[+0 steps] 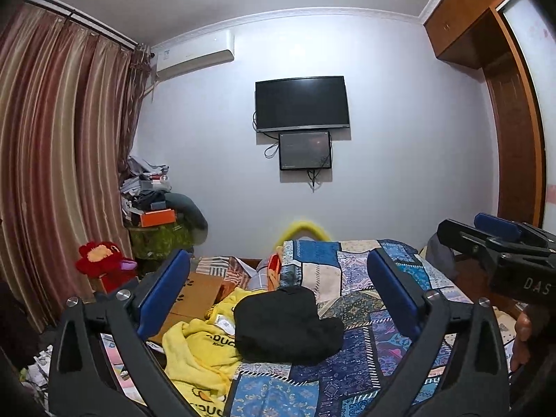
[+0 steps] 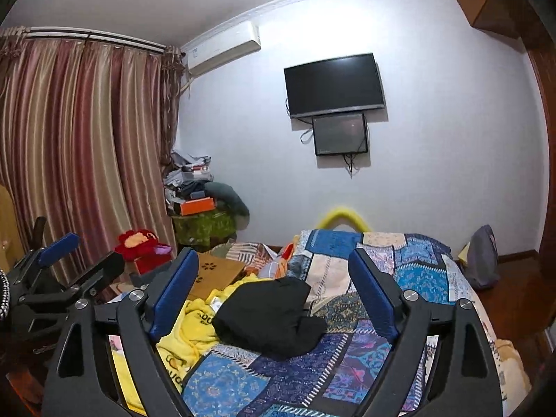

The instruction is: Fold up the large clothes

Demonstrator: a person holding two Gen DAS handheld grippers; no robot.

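Observation:
A black garment (image 1: pixel 286 323) lies bunched on the patchwork bedspread (image 1: pixel 351 375); it also shows in the right wrist view (image 2: pixel 267 316). A yellow duck-print garment (image 1: pixel 198 351) lies crumpled at its left, also in the right wrist view (image 2: pixel 187 333). My left gripper (image 1: pixel 278 274) is open and empty, held above the bed with the black garment between its blue pads (image 1: pixel 163 295). My right gripper (image 2: pixel 272 271) is open and empty above the same garment. The right gripper also shows at the right edge of the left wrist view (image 1: pixel 500 239), the left gripper at the left edge of the right wrist view (image 2: pixel 66 260).
A cardboard box (image 1: pixel 198 295) and a red plush toy (image 1: pixel 100 257) sit left of the bed. A cluttered stand (image 1: pixel 156 215) is by the curtains (image 1: pixel 59 160). A TV (image 1: pixel 300 104) hangs on the far wall. A grey bag (image 2: pixel 481 257) stands right of the bed.

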